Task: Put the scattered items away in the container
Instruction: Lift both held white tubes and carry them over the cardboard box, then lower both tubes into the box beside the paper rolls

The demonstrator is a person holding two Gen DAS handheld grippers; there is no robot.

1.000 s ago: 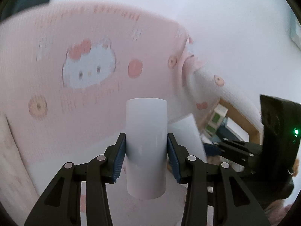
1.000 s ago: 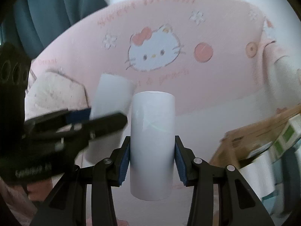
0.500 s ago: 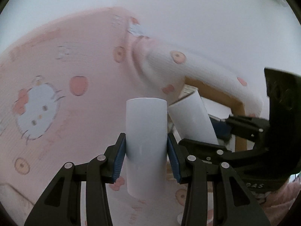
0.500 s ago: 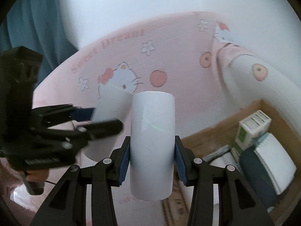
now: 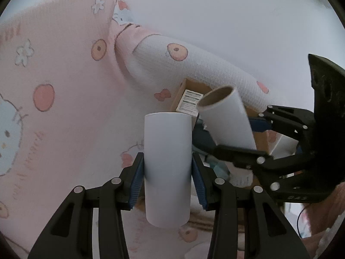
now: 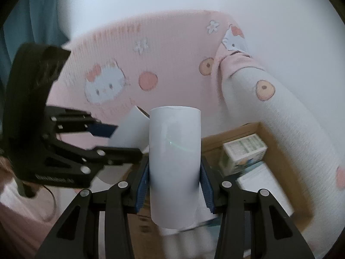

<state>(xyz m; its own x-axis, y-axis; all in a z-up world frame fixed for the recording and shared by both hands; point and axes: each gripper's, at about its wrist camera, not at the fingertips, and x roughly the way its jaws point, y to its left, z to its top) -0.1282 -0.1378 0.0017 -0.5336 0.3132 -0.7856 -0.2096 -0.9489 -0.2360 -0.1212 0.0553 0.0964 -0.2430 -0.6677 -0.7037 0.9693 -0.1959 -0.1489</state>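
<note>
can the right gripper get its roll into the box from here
Probably yes. The right gripper, shut on its white roll, hangs over the open cardboard box. Nothing covers the box; the carton inside leaves room. The left gripper sits off to the side.

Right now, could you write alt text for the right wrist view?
The right gripper clamps an upright white tube above an open cardboard box holding a small carton, on pink cartoon-cat bedding.

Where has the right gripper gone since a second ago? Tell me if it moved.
Yes. The right gripper, shut on its roll, has moved toward the cardboard box, which now fills the lower right of its view.
</note>
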